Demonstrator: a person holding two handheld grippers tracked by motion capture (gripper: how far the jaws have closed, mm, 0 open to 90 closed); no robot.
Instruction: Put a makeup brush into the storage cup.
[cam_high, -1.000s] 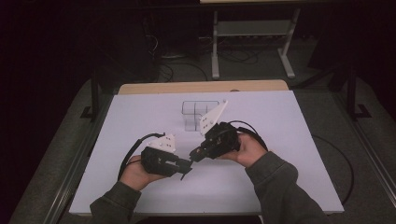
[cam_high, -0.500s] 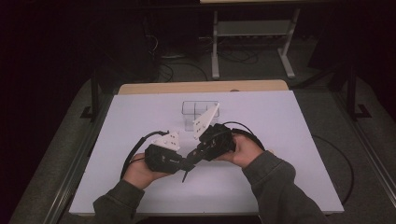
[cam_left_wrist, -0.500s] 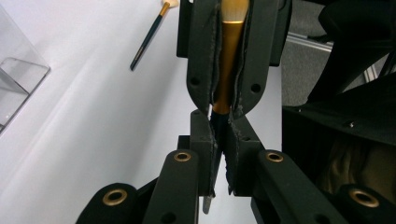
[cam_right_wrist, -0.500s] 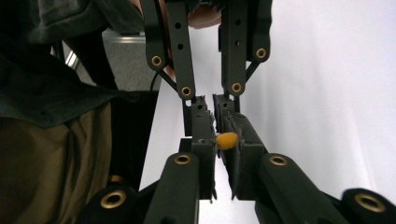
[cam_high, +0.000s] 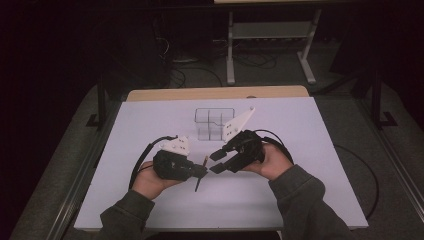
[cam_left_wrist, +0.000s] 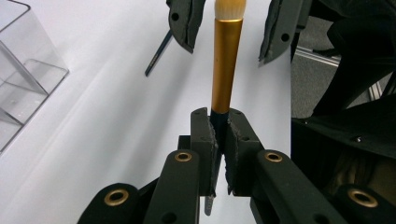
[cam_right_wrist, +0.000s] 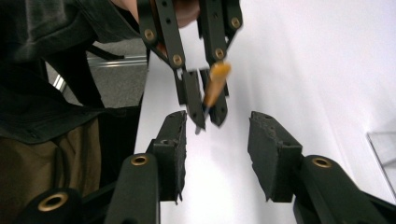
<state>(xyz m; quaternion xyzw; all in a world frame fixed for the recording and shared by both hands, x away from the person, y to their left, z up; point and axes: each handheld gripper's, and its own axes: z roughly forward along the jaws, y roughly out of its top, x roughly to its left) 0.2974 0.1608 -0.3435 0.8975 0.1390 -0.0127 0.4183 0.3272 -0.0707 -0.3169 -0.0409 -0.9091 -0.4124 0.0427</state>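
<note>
A makeup brush (cam_left_wrist: 226, 65) with a gold ferrule, pale bristles and a dark handle sticks out of my left gripper (cam_left_wrist: 218, 116), which is shut on the handle. In the high view the brush (cam_high: 200, 176) slants across the left gripper (cam_high: 198, 171) above the white mat. My right gripper (cam_high: 216, 162) faces it from the right; its jaws have just been opening. They stand apart on either side of the brush head and do not touch it. The right gripper view looks along my right gripper (cam_right_wrist: 217, 126) at the left gripper (cam_right_wrist: 203, 100) and the gold ferrule (cam_right_wrist: 215, 81).
A clear acrylic organizer (cam_high: 214, 122) with several compartments stands on the white mat (cam_high: 300, 190) just behind the hands, and appears as the organizer (cam_left_wrist: 28, 79) at the left of the left gripper view. Black cables loop beside both hands. The person's dark sleeves lie at the near edge.
The right gripper's jaws have spread apart off the brush head. The left gripper keeps its hold on the handle and has not moved.
</note>
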